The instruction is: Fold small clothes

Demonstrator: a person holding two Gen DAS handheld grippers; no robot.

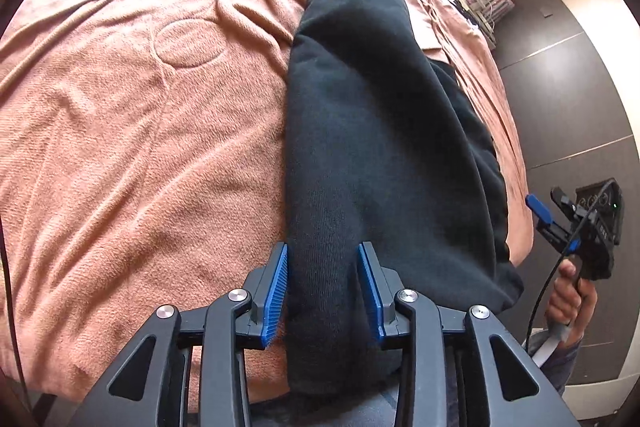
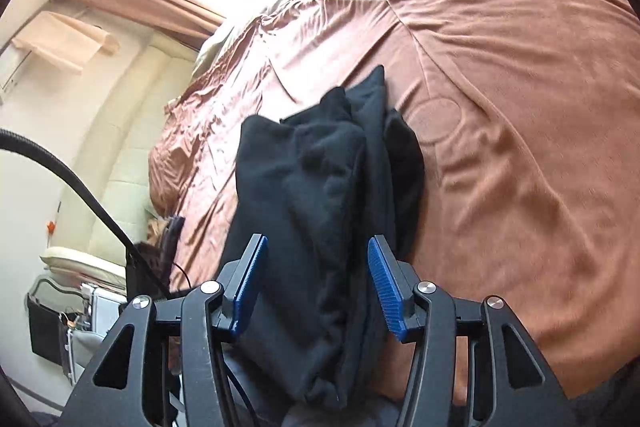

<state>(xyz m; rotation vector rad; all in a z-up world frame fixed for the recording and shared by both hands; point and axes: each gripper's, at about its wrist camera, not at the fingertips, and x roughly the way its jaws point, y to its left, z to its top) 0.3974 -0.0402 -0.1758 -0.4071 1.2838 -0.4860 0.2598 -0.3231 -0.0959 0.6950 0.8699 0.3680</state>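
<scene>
- The black garment (image 1: pixel 372 131) lay in a long folded bundle on the bed, running from the bottom centre of the left wrist view up toward the upper middle of the frame.
- The bed was covered with a wrinkled salmon-brown blanket (image 1: pixel 132 131), which filled the left side of that view.
- The left gripper (image 1: pixel 323 293) sat at the bottom centre with its blue pads (image 1: pixel 276 297) apart; the near end of the garment passed between them, and whether the pads pressed on the cloth could not be told.
- At the right edge of the left wrist view, the right gripper (image 1: pixel 546 205) was held off the side of the bed by a hand (image 1: pixel 570 297), its jaws apart with nothing between them.
- In the right wrist view the right gripper (image 2: pixel 318 287) pointed at the garment (image 2: pixel 320 187), which lay in several stacked folds in the middle of the frame.
- Its blue pads (image 2: pixel 386 291) stood apart, clear of the cloth seen beyond them.
- The blanket (image 2: pixel 520 107) took up the right side of that view.
- A cream padded headboard (image 2: pixel 132 131) showed at the left of it.
</scene>
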